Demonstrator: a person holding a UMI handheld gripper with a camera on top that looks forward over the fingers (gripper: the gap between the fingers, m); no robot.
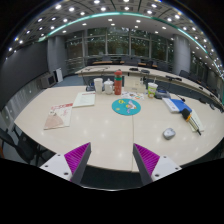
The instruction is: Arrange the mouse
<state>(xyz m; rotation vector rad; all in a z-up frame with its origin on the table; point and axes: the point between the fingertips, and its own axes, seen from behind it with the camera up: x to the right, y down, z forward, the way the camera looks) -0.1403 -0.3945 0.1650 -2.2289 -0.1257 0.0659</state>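
The mouse (168, 133) lies on the right part of the desk (105, 128), well beyond the tool (112, 160) and to the right of its line. To do the approach well, I would turn the tool right and lower it until the mouse sits between the fingers. The tool is spread and holds nothing. It hovers high above the near desk edge and points at the round mat (126, 107) in the middle.

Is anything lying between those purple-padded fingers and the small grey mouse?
No. In the gripper view, only bare pale tabletop separates the open gripper from the mouse.
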